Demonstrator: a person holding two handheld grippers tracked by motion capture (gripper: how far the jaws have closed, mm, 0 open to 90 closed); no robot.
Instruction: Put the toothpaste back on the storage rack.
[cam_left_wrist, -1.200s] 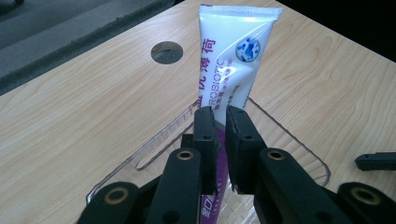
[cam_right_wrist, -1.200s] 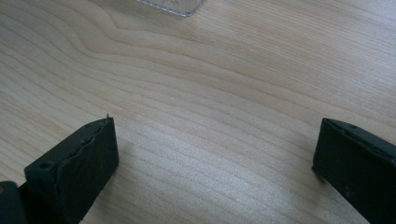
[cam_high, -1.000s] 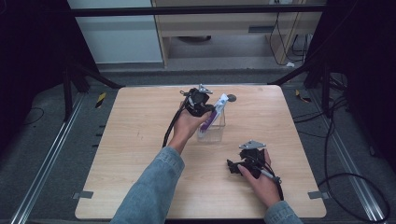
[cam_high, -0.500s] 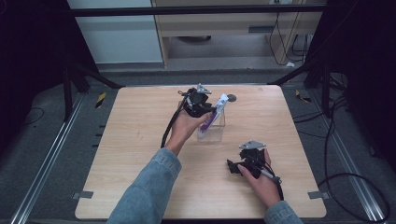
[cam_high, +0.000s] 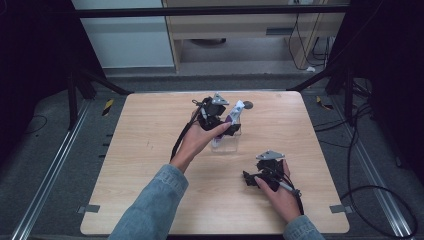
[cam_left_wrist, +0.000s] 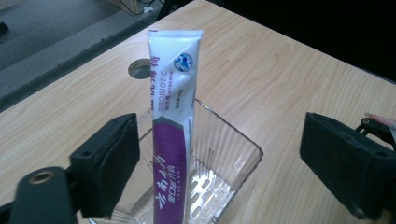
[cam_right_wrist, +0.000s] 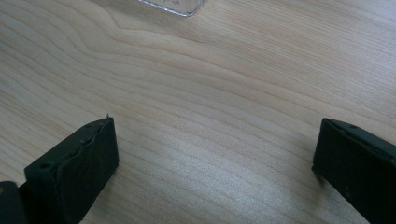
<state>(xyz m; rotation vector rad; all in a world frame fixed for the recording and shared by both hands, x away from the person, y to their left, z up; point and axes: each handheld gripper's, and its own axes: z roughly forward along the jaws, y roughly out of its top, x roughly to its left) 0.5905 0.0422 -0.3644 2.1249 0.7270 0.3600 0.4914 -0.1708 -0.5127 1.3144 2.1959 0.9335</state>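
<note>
Toothpaste tube in white and purple plastic (cam_left_wrist: 172, 126) is standing upright in the clear ribbed plastic box (cam_left_wrist: 219, 182), its flat crimped end up and its lower part leaning against the box's near wall, out toward the far middle of the pale wooden worktop (cam_high: 150, 150). The left tool (cam_left_wrist: 219, 158) is letting go: its jaws have just been opening and are now standing wide, one black pad just beside the tube without pressing it, the other well apart. To finish this release well, the left hand is best drawing straight back and slightly up, keeping the near pad from brushing the tube, since a sideways nudge would likely tip it or drag the light box along. Waiting for the tube to settle before leaving seems wise. The right tool (cam_right_wrist: 215, 158) is resting low over bare wood near the front right, jaws spread wide with nothing between them, well apart from the box.
</note>
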